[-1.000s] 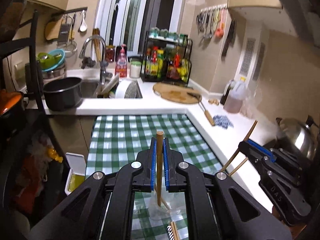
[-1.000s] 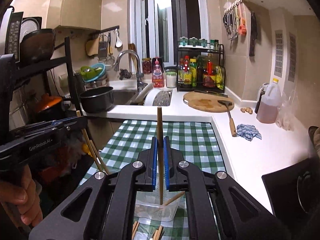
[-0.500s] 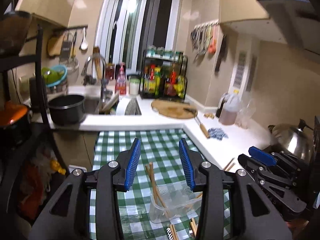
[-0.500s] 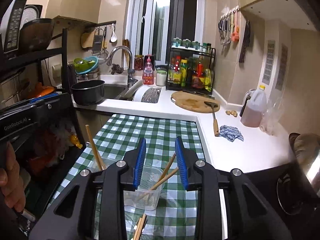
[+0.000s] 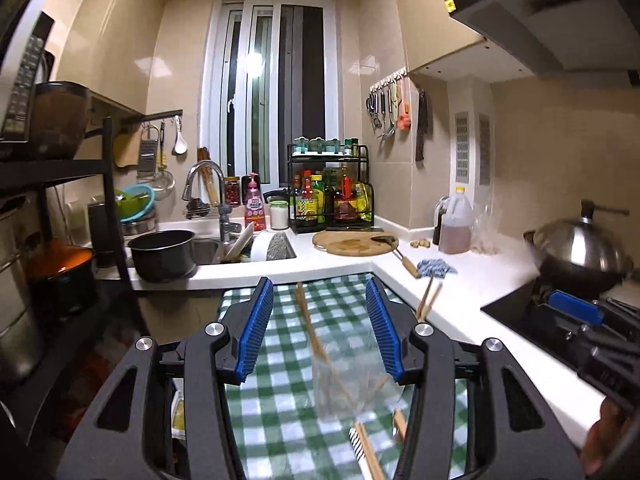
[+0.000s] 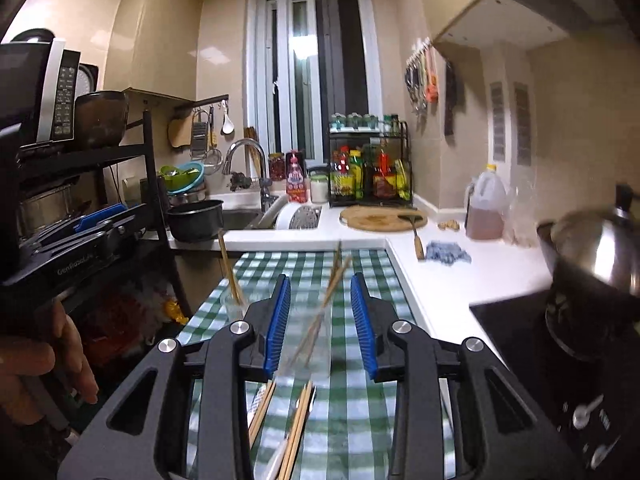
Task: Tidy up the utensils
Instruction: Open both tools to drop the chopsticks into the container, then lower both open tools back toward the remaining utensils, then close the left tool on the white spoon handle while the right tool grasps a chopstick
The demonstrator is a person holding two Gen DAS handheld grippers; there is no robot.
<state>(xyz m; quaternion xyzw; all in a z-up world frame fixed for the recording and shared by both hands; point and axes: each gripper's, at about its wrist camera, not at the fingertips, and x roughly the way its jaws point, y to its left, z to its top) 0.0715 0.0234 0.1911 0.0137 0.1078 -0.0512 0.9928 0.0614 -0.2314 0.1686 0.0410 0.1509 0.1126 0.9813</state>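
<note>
Between my left gripper's (image 5: 320, 330) spread jaws I see a clear plastic container (image 5: 352, 386) holding wooden chopsticks (image 5: 316, 336) that lean out at angles, blurred. My right gripper (image 6: 324, 322) is also wide open and empty, chopsticks (image 6: 326, 304) leaning in the container (image 6: 310, 340) ahead of it. More loose chopsticks (image 6: 296, 428) lie under it on the green checked tablecloth (image 6: 352, 420).
</note>
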